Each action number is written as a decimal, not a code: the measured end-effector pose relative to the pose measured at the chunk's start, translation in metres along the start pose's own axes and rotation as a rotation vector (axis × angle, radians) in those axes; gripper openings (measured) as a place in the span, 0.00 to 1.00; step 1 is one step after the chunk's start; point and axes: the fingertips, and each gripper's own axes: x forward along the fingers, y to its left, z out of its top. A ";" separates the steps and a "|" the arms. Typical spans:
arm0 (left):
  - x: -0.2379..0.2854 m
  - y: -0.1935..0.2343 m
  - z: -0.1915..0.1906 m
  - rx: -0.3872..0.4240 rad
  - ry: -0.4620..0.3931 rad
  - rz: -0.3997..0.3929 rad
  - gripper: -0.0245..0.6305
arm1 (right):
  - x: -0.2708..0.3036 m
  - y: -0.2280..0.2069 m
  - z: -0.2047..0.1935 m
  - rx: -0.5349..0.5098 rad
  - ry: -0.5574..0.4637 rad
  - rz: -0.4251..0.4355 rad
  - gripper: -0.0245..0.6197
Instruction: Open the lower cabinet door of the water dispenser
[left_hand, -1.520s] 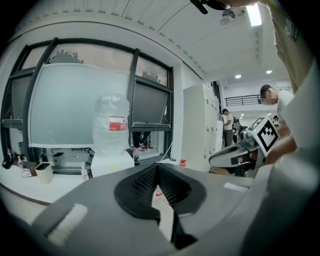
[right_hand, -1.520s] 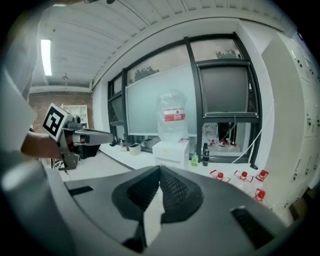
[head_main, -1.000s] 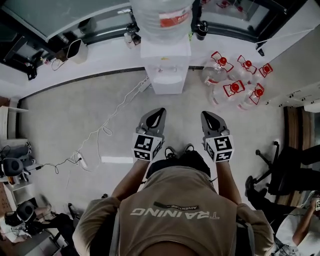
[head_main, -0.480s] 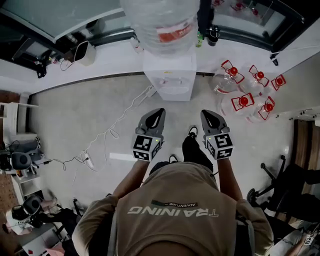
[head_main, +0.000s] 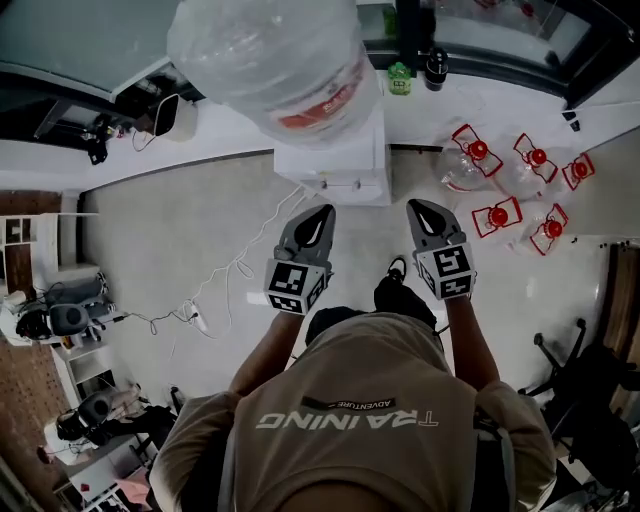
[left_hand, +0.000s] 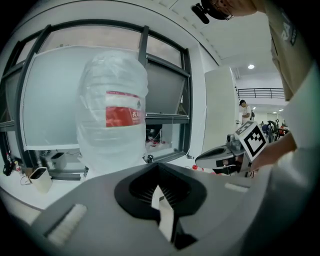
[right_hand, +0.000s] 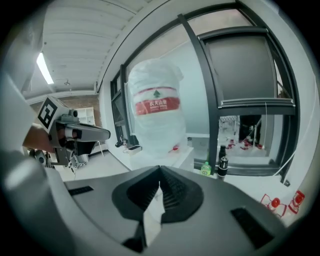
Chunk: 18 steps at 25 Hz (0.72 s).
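The white water dispenser (head_main: 335, 160) stands against the window wall with a big clear bottle (head_main: 270, 60) on top. From above I see only its top and tap panel; the lower cabinet door is hidden. My left gripper (head_main: 319, 213) and right gripper (head_main: 417, 208) are held side by side just short of the dispenser's front, both shut with nothing between their jaws. In the left gripper view the bottle (left_hand: 112, 125) fills the middle and the right gripper (left_hand: 220, 157) shows at the right. The right gripper view shows the bottle (right_hand: 155, 117) ahead and the left gripper (right_hand: 82, 134) at the left.
Several empty jugs with red caps (head_main: 510, 185) lie on the floor right of the dispenser. A white cable with a power strip (head_main: 200, 320) runs across the floor at the left. Two small bottles (head_main: 400, 78) stand on the sill. An office chair (head_main: 590, 380) is at the right.
The person has walked toward the dispenser, which now looms larger and nearer. Both grippers travelled forward together and stayed shut.
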 end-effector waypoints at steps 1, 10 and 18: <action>0.007 0.001 0.000 -0.001 0.008 0.002 0.04 | 0.005 -0.005 -0.001 0.002 0.006 0.010 0.05; 0.065 -0.016 -0.017 -0.014 0.092 -0.061 0.04 | 0.033 -0.044 -0.035 0.068 0.077 0.017 0.05; 0.111 -0.050 -0.079 0.013 0.149 -0.184 0.04 | 0.057 -0.038 -0.083 0.010 0.166 0.012 0.05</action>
